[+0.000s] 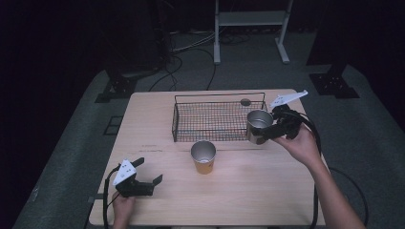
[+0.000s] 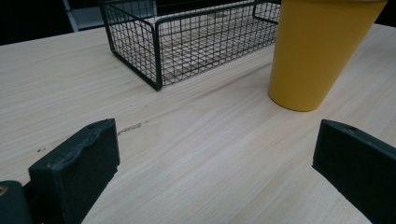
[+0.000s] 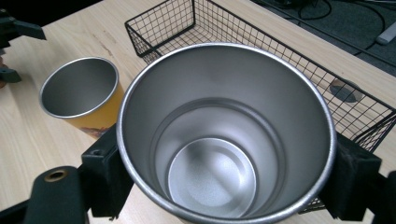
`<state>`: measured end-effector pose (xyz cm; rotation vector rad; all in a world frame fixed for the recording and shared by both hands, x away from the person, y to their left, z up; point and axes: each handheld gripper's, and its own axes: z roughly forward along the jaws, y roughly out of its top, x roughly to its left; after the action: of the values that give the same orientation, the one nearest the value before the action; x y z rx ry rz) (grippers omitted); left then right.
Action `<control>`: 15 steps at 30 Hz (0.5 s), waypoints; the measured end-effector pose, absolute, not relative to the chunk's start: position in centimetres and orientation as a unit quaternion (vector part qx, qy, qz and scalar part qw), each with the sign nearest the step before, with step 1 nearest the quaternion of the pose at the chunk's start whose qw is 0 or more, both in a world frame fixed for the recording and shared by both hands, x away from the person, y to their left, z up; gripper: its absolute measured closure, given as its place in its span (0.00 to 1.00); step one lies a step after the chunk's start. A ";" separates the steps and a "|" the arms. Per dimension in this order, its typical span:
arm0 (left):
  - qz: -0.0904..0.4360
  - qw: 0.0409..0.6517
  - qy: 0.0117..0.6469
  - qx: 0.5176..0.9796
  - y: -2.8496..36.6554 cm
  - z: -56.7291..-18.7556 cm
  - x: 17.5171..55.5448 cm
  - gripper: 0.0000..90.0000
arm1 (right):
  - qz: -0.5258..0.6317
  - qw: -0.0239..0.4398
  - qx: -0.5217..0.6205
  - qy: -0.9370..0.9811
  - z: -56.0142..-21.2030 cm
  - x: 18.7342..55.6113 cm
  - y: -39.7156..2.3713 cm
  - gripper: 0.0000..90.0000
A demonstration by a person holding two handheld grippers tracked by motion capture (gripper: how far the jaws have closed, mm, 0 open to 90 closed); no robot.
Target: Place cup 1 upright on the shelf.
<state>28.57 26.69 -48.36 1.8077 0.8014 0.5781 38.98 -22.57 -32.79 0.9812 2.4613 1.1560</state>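
Observation:
A bare steel cup (image 1: 259, 125) hangs upright just above the table, at the front right corner of the black wire basket (image 1: 174, 119). My right gripper (image 1: 260, 132) is shut on it, one black pad on each side of its wall. In the right gripper view the cup (image 3: 224, 135) is empty, with the gripper (image 3: 227, 177) clamped around it. A yellow cup with a steel inside (image 1: 204, 156) stands in front of the basket. My left gripper (image 1: 150, 170) rests open near the front left of the table, nothing between its jaws (image 2: 215, 172), with the yellow cup (image 2: 317, 51) ahead of it.
The wire basket (image 2: 135, 42) holds nothing and sits mid-table toward the back. A round dark hole (image 1: 245, 101) marks the tabletop behind it. A metal stand's legs (image 1: 250, 28) and cables (image 1: 191, 47) lie on the floor beyond the table. Bare wood surrounds the yellow cup (image 3: 79, 88).

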 end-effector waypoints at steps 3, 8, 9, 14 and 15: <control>0.240 0.515 0.334 0.752 26.7 -48.4 28.6 0.00 | 0.394 0.124 0.335 0.847 -32.6 39.5 -22.3 0.20; 0.240 0.516 0.335 0.751 26.7 -48.4 28.6 0.00 | 0.391 0.122 0.337 0.848 -32.3 40.2 -22.0 0.20; 0.240 0.516 0.335 0.751 26.7 -48.4 28.6 0.00 | 0.391 0.124 0.335 0.848 -32.2 40.4 -21.9 0.20; 0.239 0.516 0.335 0.751 26.7 -48.4 28.6 0.00 | 0.385 0.125 0.335 0.851 -32.0 41.1 -21.5 0.20; 0.239 0.516 0.335 0.752 26.7 -48.4 28.6 0.00 | 0.385 0.126 0.335 0.851 -32.0 41.2 -21.4 0.20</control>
<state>28.57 26.68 -48.37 1.8051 0.8050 0.5729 41.23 -21.38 -31.95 0.9742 2.4784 1.1206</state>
